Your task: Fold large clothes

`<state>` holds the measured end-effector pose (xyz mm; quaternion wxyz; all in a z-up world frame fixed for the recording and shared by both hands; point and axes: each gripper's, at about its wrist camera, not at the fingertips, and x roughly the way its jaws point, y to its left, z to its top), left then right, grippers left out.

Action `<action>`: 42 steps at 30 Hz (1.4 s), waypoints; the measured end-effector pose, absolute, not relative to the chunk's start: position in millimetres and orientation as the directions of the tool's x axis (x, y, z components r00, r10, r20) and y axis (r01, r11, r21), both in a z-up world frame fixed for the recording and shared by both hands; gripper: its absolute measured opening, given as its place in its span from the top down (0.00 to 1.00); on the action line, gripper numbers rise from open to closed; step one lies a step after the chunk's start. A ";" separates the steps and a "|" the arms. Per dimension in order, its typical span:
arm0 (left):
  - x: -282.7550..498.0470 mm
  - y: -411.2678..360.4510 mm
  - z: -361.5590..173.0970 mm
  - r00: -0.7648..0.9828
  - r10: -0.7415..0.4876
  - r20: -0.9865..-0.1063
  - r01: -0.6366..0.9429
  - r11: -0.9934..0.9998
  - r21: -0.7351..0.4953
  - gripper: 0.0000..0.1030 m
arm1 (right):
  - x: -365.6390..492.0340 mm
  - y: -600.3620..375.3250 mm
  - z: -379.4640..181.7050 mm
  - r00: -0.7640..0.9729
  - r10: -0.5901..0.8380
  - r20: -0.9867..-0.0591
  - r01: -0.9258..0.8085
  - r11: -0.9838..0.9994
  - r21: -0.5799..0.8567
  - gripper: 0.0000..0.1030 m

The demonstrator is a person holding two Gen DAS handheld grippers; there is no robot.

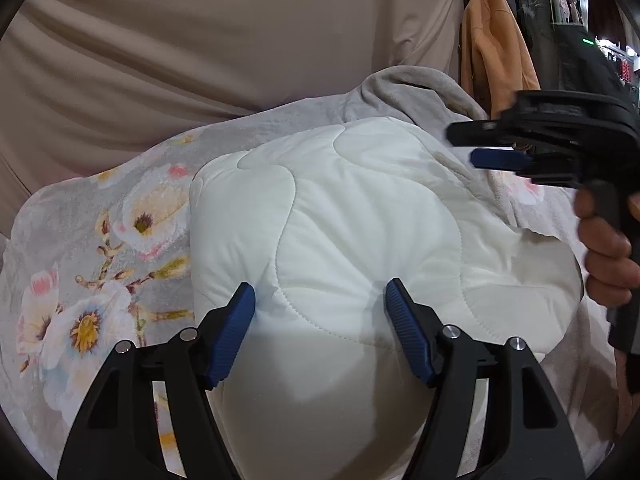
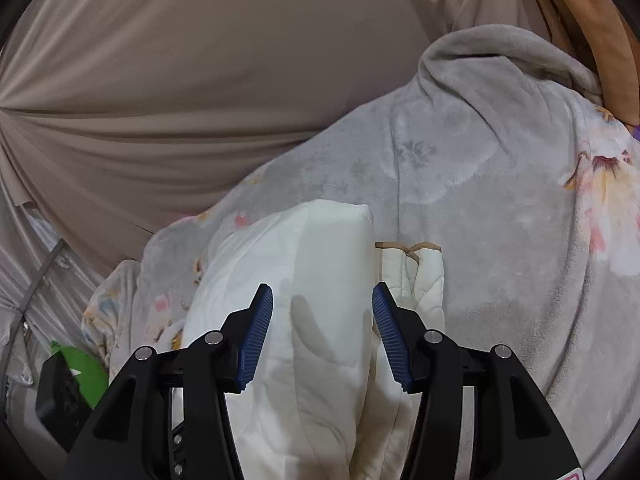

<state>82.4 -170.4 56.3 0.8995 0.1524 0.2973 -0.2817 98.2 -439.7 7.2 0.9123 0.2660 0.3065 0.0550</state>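
A thick white quilted comforter (image 1: 360,208) lies bunched on a grey floral blanket (image 1: 100,240). My left gripper (image 1: 320,296) has its blue pads dug into a wide fold of it, with creases puckering at both fingertips. In the left wrist view my right gripper (image 1: 468,146) hovers blurred at the right, with a hand (image 1: 604,248) on its handle. In its own view the right gripper (image 2: 322,296) stands open above the folded comforter (image 2: 332,240). Its fingers cast shadows on the cloth without touching it. A tan-trimmed edge (image 2: 408,248) of the comforter shows just to the right.
The floral blanket (image 2: 500,200) is heaped up at the right. A beige sheet (image 1: 200,40) stretches behind everything. Orange and dark garments (image 1: 492,48) hang at the back right. A green and black object (image 2: 86,372) sits low on the left.
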 end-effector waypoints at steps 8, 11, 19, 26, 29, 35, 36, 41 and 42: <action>80.6 -179.1 51.6 0.672 -0.427 -0.605 0.605 0.788 0.116 0.33 | 123.4 -423.7 -33.7 0.773 0.096 -0.627 0.136 0.940 0.312 0.94; 77.7 -184.7 49.3 0.675 -0.437 -0.594 0.615 0.778 0.126 0.33 | 132.6 -418.0 -51.6 0.760 0.029 -0.649 0.159 0.960 0.229 0.94; 74.5 -194.2 34.6 0.714 -0.398 -0.576 0.589 0.786 0.186 0.31 | 138.6 -410.7 -64.3 0.756 -0.005 -0.654 0.141 0.978 0.156 0.93; 73.3 -196.9 29.5 0.735 -0.373 -0.566 0.567 0.796 0.212 0.30 | 133.7 -408.1 -61.2 0.775 -0.008 -0.631 0.138 0.978 0.157 0.89; 70.3 -194.6 33.2 0.743 -0.359 -0.564 0.558 0.798 0.227 0.29 | 130.0 -411.6 -55.8 0.778 0.010 -0.628 0.138 0.973 0.185 0.86; 32.2 -150.4 53.7 0.679 -0.420 -0.602 0.631 0.753 0.186 0.24 | 74.6 -419.4 -14.8 0.827 0.088 -0.555 0.102 0.948 0.303 0.83; 23.7 -141.1 52.6 0.684 -0.410 -0.603 0.631 0.747 0.207 0.24 | 62.0 -415.3 -8.8 0.832 0.094 -0.546 0.079 0.955 0.286 0.83; 11.1 -109.8 22.7 0.706 -0.291 -0.645 0.581 0.759 0.293 0.24 | 21.4 -381.2 -13.9 0.814 0.122 -0.567 -0.015 0.982 0.189 0.87; 16.0 -105.6 15.3 0.702 -0.267 -0.660 0.566 0.772 0.290 0.24 | 19.2 -378.6 -19.8 0.808 0.115 -0.578 -0.012 0.984 0.178 0.88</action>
